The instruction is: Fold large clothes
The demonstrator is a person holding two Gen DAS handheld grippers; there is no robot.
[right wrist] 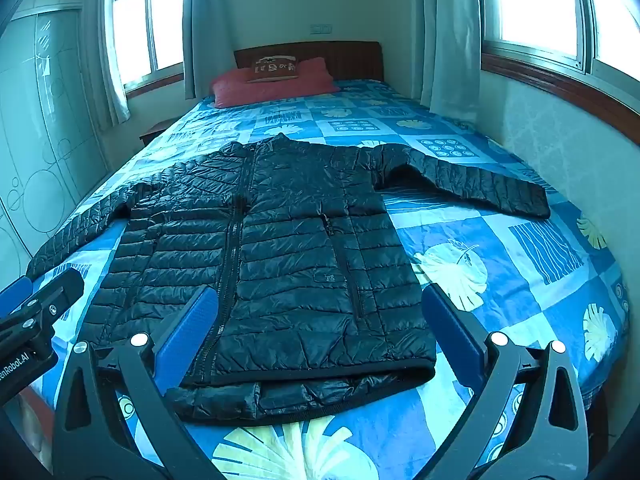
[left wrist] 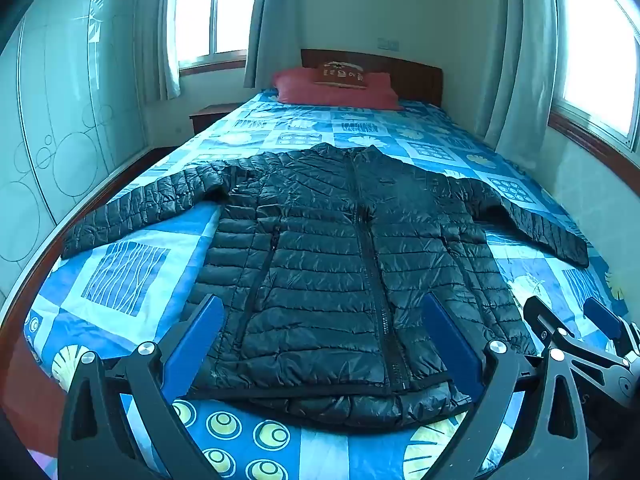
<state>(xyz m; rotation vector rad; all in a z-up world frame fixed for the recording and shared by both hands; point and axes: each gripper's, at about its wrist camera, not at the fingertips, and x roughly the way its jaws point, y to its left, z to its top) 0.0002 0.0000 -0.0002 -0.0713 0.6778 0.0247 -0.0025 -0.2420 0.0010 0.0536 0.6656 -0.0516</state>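
Two grippers, both yours, both spread wide with nothing between the blue pads: the left gripper hangs over the lower front of the jacket, the right gripper over the same hem from the other side, each tilted downward toward the bed. One black quilted jacket, laid face up and zipped on the bed, collar toward the headboard, hem nearest you. Both sleeves are stretched out sideways: the left sleeve reaches toward the bed's edge by the wardrobe, the right sleeve toward the wall under the side window. At the hem, the back layer shows a little below the front one. One blue patterned bedspread with leaf and circle squares lies under the garment. One red pillow with a smaller brown cushion on top sits at the head of the bed, well apart from the jacket. In the left wrist view, your right gripper shows at the lower right, beside the jacket's hem corner.
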